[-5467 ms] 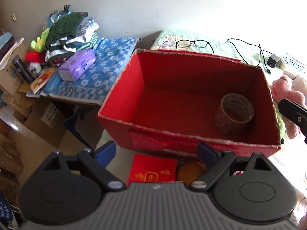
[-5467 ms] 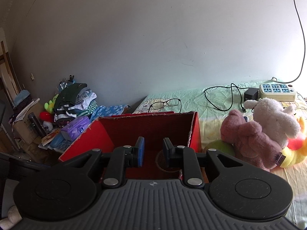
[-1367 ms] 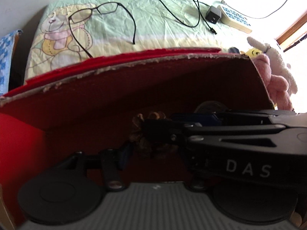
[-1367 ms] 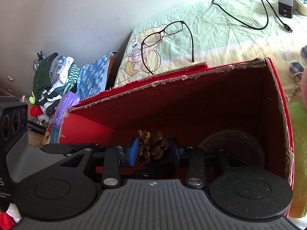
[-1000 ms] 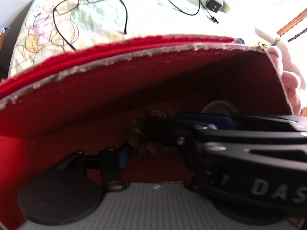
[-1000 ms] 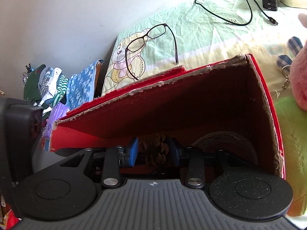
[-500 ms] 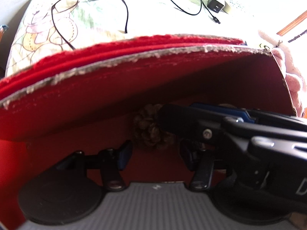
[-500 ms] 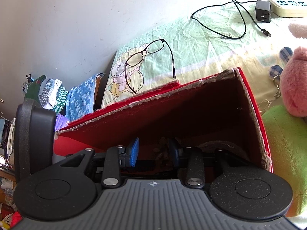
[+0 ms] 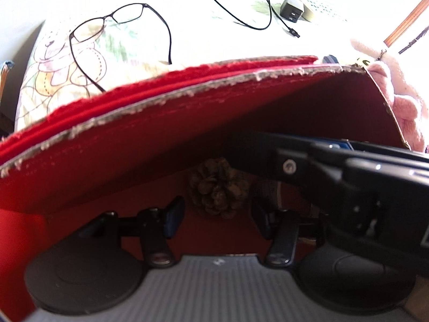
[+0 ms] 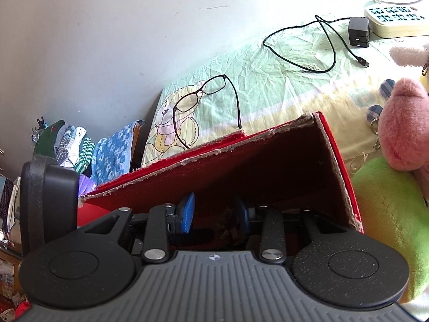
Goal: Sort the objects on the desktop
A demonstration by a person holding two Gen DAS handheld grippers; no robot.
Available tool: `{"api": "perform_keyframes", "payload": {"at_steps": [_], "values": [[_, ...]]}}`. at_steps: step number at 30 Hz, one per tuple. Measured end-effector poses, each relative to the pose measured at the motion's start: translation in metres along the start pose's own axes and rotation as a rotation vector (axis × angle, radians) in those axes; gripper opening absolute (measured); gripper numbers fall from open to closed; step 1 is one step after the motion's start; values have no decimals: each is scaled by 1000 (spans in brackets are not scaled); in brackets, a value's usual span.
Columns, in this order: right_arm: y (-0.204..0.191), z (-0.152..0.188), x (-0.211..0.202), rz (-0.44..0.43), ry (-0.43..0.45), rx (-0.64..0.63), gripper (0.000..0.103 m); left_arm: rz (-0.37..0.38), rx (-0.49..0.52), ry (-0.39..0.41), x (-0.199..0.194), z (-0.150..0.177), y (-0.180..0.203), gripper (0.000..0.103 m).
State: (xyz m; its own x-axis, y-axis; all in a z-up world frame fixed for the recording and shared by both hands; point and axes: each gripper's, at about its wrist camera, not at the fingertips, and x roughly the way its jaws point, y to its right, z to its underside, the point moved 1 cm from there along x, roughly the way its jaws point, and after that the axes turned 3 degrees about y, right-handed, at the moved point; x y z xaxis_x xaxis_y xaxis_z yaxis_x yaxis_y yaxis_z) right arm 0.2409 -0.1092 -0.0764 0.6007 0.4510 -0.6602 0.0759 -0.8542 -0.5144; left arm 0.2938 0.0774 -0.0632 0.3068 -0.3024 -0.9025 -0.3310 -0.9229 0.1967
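A brown pine cone [image 9: 217, 187] lies on the floor of the red cardboard box [image 9: 134, 161], against its far wall. My left gripper [image 9: 217, 216] reaches down into the box. The cone sits between and just ahead of its fingertips, and the jaws are opening with small gaps at the pads. My right gripper [image 10: 215, 213] hangs over the box [image 10: 268, 166] with its blue pads apart. The cone [image 10: 228, 222] shows dimly below them, clear of the left pad. In the left wrist view the right gripper's body [image 9: 335, 177] crosses from the right, its tip above the cone.
A brown tape roll [image 9: 270, 191] stands in the box, mostly hidden behind the right gripper. Beyond the box on the sheet lie black glasses [image 10: 206, 99], a charger with cable [image 10: 358, 32] and a power strip [image 10: 394, 21]. Pink plush [image 10: 402, 128] and a green cushion [image 10: 388, 214] crowd the right.
The right gripper has drawn back up and to the right, and the cone that filled its jaws now sits low in the box. The left jaws have spread a little.
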Motion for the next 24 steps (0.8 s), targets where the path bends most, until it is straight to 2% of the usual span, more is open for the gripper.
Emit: {"api": "perform_keyframes", "payload": {"at_steps": [3,7,11,20,24], "values": [[-1,0,1,14,-6,-8,38,-28,26,33,-4,0,5,65],[-1,1,2,25,-7,-12,37,-52,62,43,-7,3,10,65],[-1,1,0,30,1,-9,31,-60,76,52,-8,0,10,65],[1,1,-3,28,17,0,30,-86,120,75,-10,-2,20,64],[3,0,-5,22,27,10,30,-128,154,89,-18,-5,32,64]]}}
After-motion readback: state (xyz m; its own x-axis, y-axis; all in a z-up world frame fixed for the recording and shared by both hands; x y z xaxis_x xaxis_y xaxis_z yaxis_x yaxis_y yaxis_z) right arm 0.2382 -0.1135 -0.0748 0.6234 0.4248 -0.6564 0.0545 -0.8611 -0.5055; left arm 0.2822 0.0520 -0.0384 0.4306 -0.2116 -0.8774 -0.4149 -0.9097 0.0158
